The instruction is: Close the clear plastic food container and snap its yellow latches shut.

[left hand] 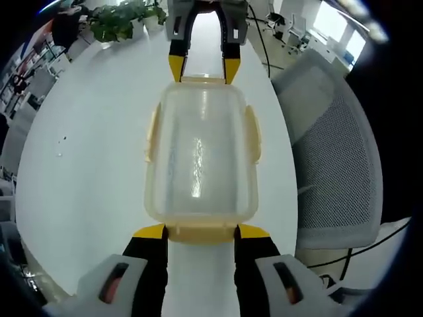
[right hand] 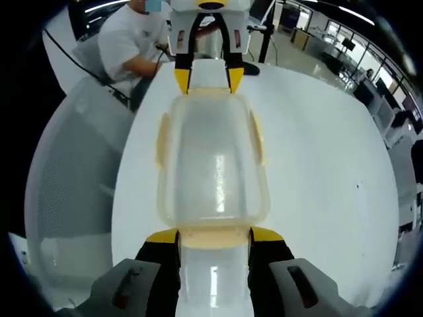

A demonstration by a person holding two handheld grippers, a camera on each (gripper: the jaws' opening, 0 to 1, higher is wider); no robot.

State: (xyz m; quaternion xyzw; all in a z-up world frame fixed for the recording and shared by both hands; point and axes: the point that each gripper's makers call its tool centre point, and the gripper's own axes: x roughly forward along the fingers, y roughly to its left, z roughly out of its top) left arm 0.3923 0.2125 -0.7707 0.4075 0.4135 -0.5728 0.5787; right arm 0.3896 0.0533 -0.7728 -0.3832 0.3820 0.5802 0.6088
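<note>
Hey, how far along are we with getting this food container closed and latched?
Done, it seems: the lid sits on the clear container, which rests on the white table. In hand: the left gripper and right gripper each have their open jaws at an end latch, from opposite ends. Left: the yellow side latches appear flared outward, not yet snapped.

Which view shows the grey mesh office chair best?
The left gripper view: the mesh chair shows its backrest weave clearly beside the white table. The right gripper view shows the chair paler and blurrier at its left edge.
</note>
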